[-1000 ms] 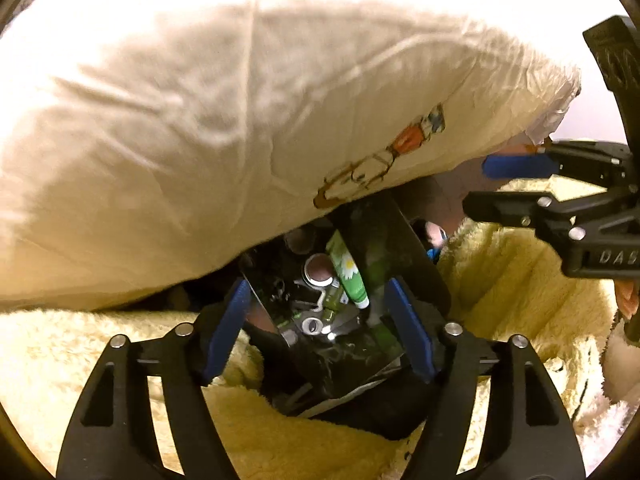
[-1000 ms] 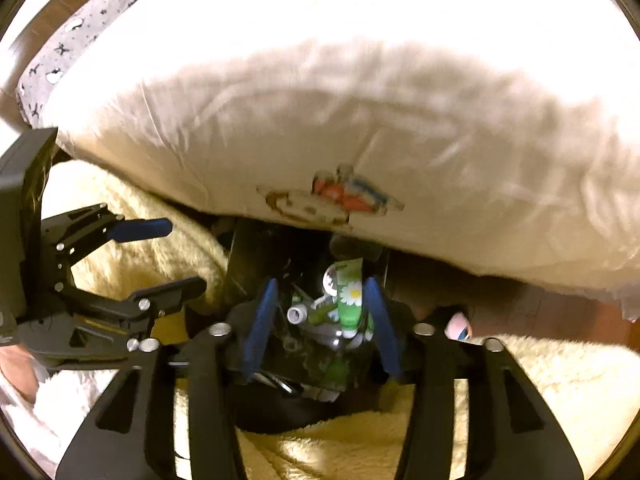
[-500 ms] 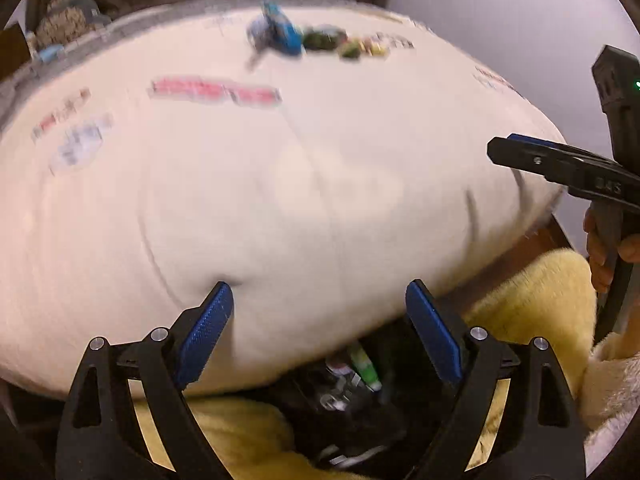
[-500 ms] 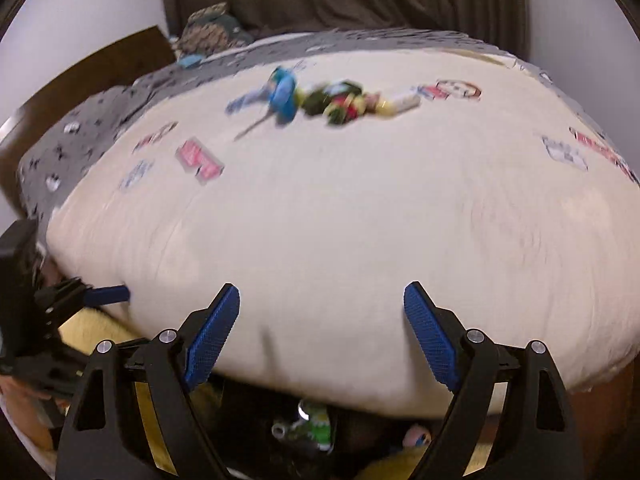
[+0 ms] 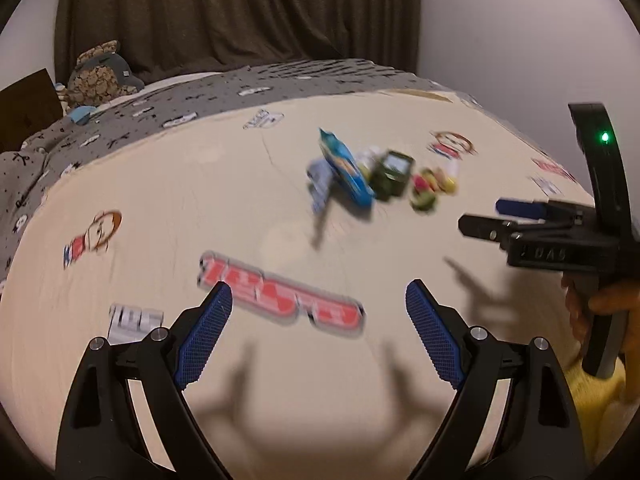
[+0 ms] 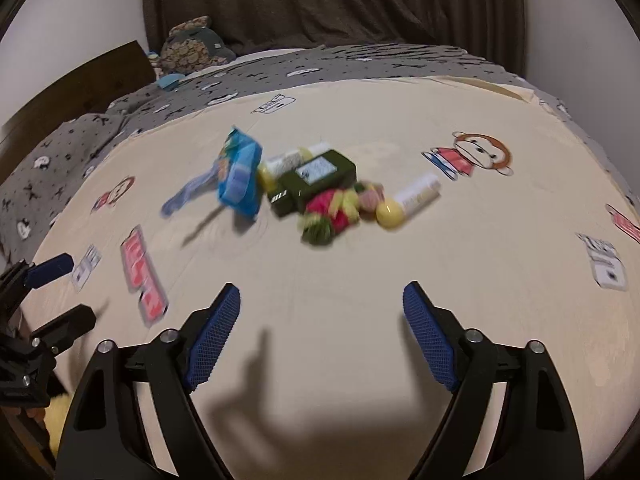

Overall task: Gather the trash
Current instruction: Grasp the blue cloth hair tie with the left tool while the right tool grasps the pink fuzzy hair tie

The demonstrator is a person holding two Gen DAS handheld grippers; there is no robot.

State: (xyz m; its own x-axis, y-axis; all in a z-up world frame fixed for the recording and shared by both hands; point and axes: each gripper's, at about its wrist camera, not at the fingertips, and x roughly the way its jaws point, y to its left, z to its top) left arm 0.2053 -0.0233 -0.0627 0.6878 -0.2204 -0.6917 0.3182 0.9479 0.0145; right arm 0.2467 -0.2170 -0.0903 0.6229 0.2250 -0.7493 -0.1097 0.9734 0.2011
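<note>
Right wrist view: our right tool (image 6: 320, 340) stands apart and empty, having just narrowed slightly; the trash (image 6: 296, 188) lies ahead on the bed (image 6: 360, 280). We should reach forward, straddle one piece.

The bed cover (image 6: 360, 280) is matt cream cloth with printed pictures, and the blanket (image 6: 80, 136) behind it is grey printed cloth. The curtain (image 6: 320, 0) is dark, heavy cloth. The blue bag (image 6: 238, 176) looks like glossy plastic film. The green box (image 6: 316, 180) seems smooth cardboard. Each hand-held gripper (image 6: 320, 332) is matt black plastic with rough blue pads (image 6: 430, 336) and shiny metal screws.
</note>
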